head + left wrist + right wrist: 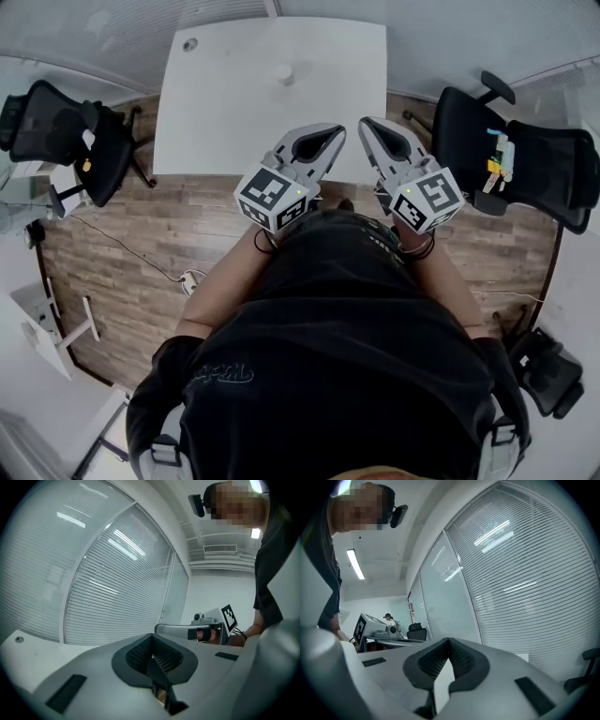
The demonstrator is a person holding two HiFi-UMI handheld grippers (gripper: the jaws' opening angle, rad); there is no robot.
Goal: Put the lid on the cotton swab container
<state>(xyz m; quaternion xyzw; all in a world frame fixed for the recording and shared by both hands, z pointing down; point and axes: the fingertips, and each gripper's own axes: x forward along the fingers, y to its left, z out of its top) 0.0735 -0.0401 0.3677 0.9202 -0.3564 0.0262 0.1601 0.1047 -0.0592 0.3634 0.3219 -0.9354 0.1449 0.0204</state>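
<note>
Black shirt (328, 356): fills the lower head view, on the near side of the worktop (216, 112).
Left gripper (336, 134): clenched, empty, over the worktop's near edge.
Right gripper (367, 125): clenched, empty, just beside the left one.
Small white round object (285, 72): likely the cotton swab container or its lid. It sits far across the worktop, ahead of both grippers, slightly nearer the left.

Your cotton swab container (285, 72) is the small, pale, round thing standing on the white table (216, 122), towards the far edge and roughly midway across its width. It stands alone, and it's too small for you to tell whether it's capped or open.
</note>
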